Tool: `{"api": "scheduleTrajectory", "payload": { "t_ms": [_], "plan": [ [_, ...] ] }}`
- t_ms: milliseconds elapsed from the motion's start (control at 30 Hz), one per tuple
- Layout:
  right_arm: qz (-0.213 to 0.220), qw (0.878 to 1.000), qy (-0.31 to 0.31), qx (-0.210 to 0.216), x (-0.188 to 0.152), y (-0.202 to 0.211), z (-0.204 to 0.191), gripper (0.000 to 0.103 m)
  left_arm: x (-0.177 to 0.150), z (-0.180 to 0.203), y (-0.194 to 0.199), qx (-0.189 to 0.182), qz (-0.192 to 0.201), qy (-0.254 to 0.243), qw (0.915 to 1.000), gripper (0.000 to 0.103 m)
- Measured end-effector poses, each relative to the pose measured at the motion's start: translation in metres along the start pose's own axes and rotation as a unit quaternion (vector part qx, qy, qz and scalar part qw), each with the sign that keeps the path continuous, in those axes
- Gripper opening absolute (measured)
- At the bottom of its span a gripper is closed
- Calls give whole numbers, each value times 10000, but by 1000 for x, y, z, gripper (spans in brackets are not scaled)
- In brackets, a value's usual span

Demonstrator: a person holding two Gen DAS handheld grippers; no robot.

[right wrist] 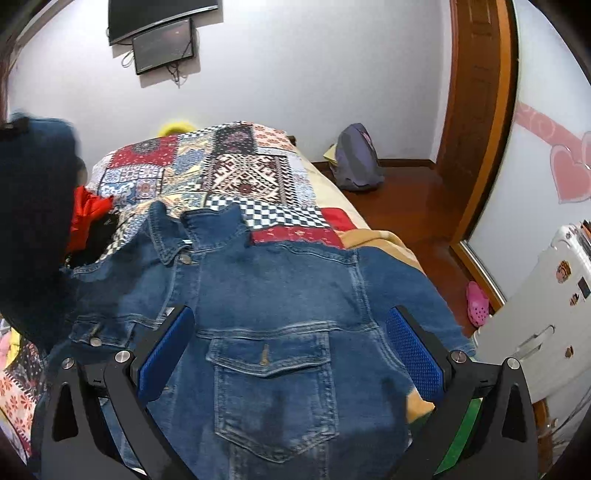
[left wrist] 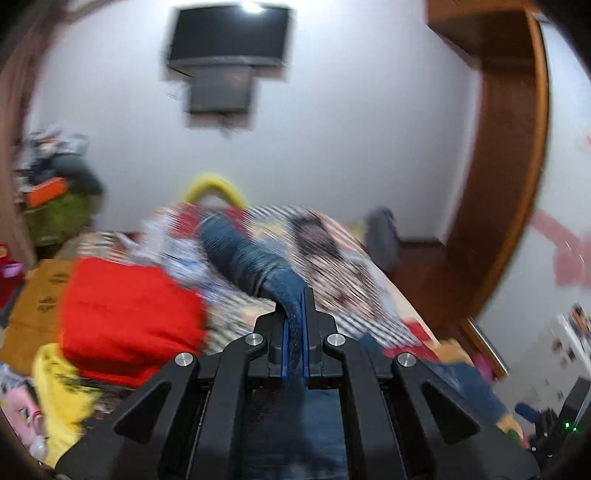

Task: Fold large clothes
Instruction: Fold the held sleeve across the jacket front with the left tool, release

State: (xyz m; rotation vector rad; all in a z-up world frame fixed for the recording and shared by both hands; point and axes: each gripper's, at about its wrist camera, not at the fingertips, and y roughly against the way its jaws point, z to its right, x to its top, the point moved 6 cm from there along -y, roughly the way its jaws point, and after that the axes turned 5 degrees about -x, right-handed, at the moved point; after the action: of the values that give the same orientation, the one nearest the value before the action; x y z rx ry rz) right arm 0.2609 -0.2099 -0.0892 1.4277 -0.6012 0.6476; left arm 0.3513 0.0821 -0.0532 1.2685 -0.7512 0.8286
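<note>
A blue denim jacket (right wrist: 273,295) lies front-up on a patchwork bedspread (right wrist: 236,162), collar toward the far end, chest pocket near me. My right gripper (right wrist: 291,332) is open and empty, hovering just above the jacket with its blue pads either side of the pocket. My left gripper (left wrist: 295,314) is shut on a denim sleeve (left wrist: 251,258) of the jacket, lifted above the bed; that view is motion-blurred. The lifted sleeve shows as a dark blue mass at the left edge of the right wrist view (right wrist: 33,206).
A red garment (left wrist: 129,314) and a yellow one (left wrist: 62,387) lie on the bed's left side, next to cardboard boxes (left wrist: 37,306). A TV (left wrist: 229,35) hangs on the far wall. A backpack (right wrist: 356,158), pink shoe (right wrist: 476,302) and white appliance (right wrist: 535,325) stand right of the bed.
</note>
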Motion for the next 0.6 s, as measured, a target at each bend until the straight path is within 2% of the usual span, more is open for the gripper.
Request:
{"api": "scheduleTrajectory", "payload": {
  "t_ms": [133,200,333,400,467,600],
  "plan": [
    [-128,9999,-73,-55,-5,-4,14,103,-41,66,-56,-283,-690,-503,9959,4],
    [-231,9996,-126,-69,-11,-8,22,103,-72,93,-80,-467,-1133,-662,9903,4],
    [-438,9988,-190,-69,-22,-15,31,103,-137,124,-118,-701,-2113,-883,9709,4],
    [-605,9979,-222,-39,-30,-20,35,103,-168,133,-125,-771,-2552,-1076,9578,4],
    [-714,9971,-246,25,-35,-23,36,103,-190,141,-127,-845,-2828,-1226,9475,9],
    [-810,9962,-297,143,-39,-23,35,103,-207,151,-107,-1054,-3035,-1490,9352,38]
  ]
}}
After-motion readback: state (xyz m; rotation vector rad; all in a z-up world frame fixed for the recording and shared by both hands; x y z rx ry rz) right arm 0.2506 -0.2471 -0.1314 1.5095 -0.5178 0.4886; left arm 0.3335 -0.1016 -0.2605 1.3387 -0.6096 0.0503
